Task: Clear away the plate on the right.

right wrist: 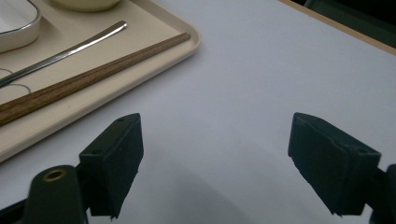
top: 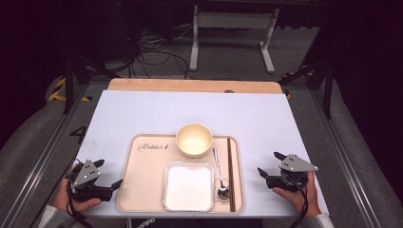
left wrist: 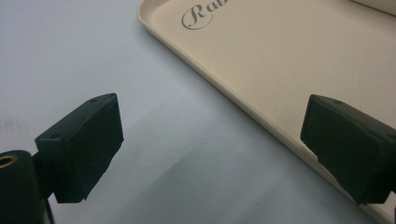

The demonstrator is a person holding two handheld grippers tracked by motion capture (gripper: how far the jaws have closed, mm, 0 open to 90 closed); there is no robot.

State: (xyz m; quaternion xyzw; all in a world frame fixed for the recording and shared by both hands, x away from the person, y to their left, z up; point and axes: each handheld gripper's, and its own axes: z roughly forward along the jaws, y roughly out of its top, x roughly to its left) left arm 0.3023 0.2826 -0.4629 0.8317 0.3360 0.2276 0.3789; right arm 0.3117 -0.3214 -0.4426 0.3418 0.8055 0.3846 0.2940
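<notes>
Right gripper (top: 270,171): jaws spread wide, empty, on table right of tray (top: 142,142) | left gripper (top: 110,176): jaws apart, empty, at tray's left edge | chopsticks (top: 230,171): in tray's right side, long axis near-to-far, nearer right gripper | spoon (top: 219,173): just left of chopsticks.

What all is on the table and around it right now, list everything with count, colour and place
tray: one, beige, near middle of the table, grey lettering at its far left
bowl: one, cream, round, far edge of the tray
square dish: one, white, near part of the tray
spoon: one, silver, right of the dish, bowl end nearest the person
chopsticks: one pair, brown wood, along the tray's right edge
table: one, pale top, wooden strip at its far edge
left gripper: one, black, open, at the tray's left edge
right gripper: one, black, open, on the table right of the tray
</notes>
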